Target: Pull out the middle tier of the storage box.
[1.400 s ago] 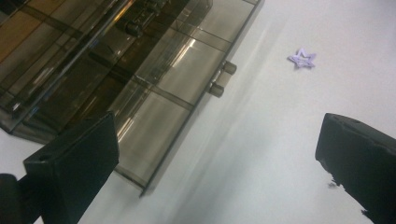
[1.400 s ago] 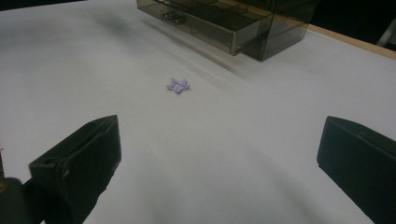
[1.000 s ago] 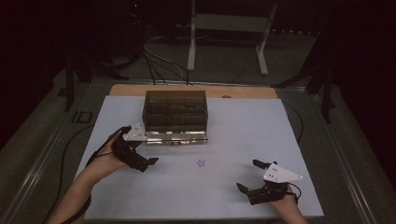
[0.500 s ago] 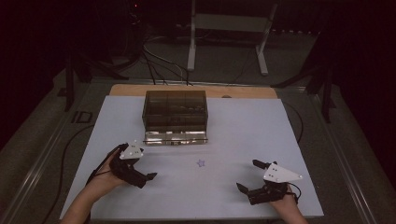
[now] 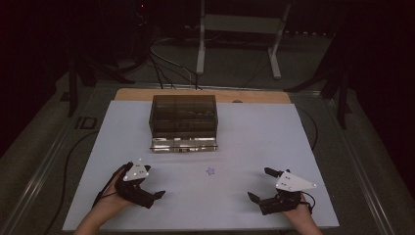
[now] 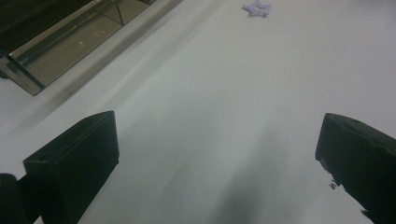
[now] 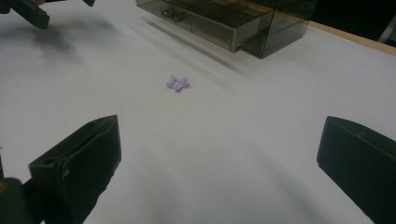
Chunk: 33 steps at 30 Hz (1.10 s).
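A small purple star-shaped piece [image 5: 211, 171] lies flat on the white table top [image 5: 254, 142], between my two grippers; it is also in the left gripper view [image 6: 257, 8] and the right gripper view [image 7: 177, 83]. Behind it stands a smoky clear drawer box [image 5: 183, 115] with its bottom drawer [image 5: 183, 145] pulled out. My left gripper [image 5: 152, 182] rests at the near left, open and empty [image 6: 217, 154]. My right gripper [image 5: 258, 183] sits at the near right, also open with nothing between its jaws [image 7: 219, 158].
The open drawer [image 7: 201, 23] holds small metal bits. A wooden strip [image 5: 254, 96] borders the table's far edge. Cables [image 5: 166, 63] and a stand's legs [image 5: 235, 49] lie on the dark floor beyond. The left gripper [image 7: 28, 11] shows far off in the right gripper view.
My left gripper has drawn back from the drawer front toward the near left of the table. The right gripper has stayed put.
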Each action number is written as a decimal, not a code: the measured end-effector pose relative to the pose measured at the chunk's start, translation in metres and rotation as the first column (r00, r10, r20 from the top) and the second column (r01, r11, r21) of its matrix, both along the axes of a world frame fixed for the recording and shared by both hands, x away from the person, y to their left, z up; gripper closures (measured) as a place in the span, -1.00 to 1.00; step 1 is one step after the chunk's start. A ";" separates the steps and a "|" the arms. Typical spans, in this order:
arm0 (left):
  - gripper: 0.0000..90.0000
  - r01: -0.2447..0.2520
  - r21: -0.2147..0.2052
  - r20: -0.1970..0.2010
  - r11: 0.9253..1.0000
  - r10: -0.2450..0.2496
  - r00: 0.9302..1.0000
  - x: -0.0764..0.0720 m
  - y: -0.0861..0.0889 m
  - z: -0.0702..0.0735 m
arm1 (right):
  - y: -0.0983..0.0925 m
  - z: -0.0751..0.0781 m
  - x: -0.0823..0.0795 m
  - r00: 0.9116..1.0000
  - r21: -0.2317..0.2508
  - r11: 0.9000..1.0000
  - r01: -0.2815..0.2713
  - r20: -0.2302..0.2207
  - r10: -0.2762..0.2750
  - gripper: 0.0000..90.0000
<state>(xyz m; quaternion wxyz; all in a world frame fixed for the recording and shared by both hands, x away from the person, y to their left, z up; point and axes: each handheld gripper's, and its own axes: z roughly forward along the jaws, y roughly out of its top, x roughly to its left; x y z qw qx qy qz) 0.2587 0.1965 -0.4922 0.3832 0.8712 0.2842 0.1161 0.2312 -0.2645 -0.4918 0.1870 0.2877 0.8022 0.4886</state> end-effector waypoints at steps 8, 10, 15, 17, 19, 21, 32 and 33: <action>-1.00 -0.033 -0.021 -0.001 0.999 0.033 0.999 -0.009 0.006 -0.008 | 0.000 0.000 0.000 1.000 0.002 1.000 0.000 -0.001 0.000 -0.99; -1.00 -0.037 -0.022 -0.016 0.999 0.036 0.999 -0.011 0.007 -0.010 | 0.000 0.000 0.001 1.000 0.002 1.000 0.000 -0.002 0.000 -0.99; -1.00 -0.032 -0.018 -0.013 0.999 0.031 0.999 -0.019 0.011 -0.018 | 0.000 0.000 0.001 1.000 0.000 1.000 -0.001 -0.005 0.001 -0.99; -1.00 -0.029 -0.015 -0.020 0.999 0.029 0.999 -0.020 0.012 -0.019 | 0.001 -0.001 0.002 1.000 -0.001 1.000 -0.002 -0.007 0.002 -0.99; -1.00 -0.038 -0.016 -0.021 0.999 0.038 0.999 -0.020 0.013 -0.019 | 0.002 -0.001 0.002 1.000 -0.005 1.000 -0.006 -0.005 0.006 -0.99; -1.00 -0.041 -0.021 -0.019 0.999 0.040 0.999 -0.020 0.013 -0.019 | 0.002 -0.001 0.002 1.000 -0.010 1.000 -0.008 -0.005 0.008 -0.99; -1.00 -0.039 -0.035 -0.013 0.999 0.039 0.999 -0.020 0.013 -0.018 | 0.002 -0.001 0.003 1.000 -0.010 1.000 -0.007 -0.007 0.007 -0.99; -1.00 -0.041 -0.036 -0.014 0.999 0.040 0.999 -0.020 0.013 -0.018 | 0.002 -0.001 0.003 1.000 -0.010 1.000 -0.008 -0.007 0.007 -0.99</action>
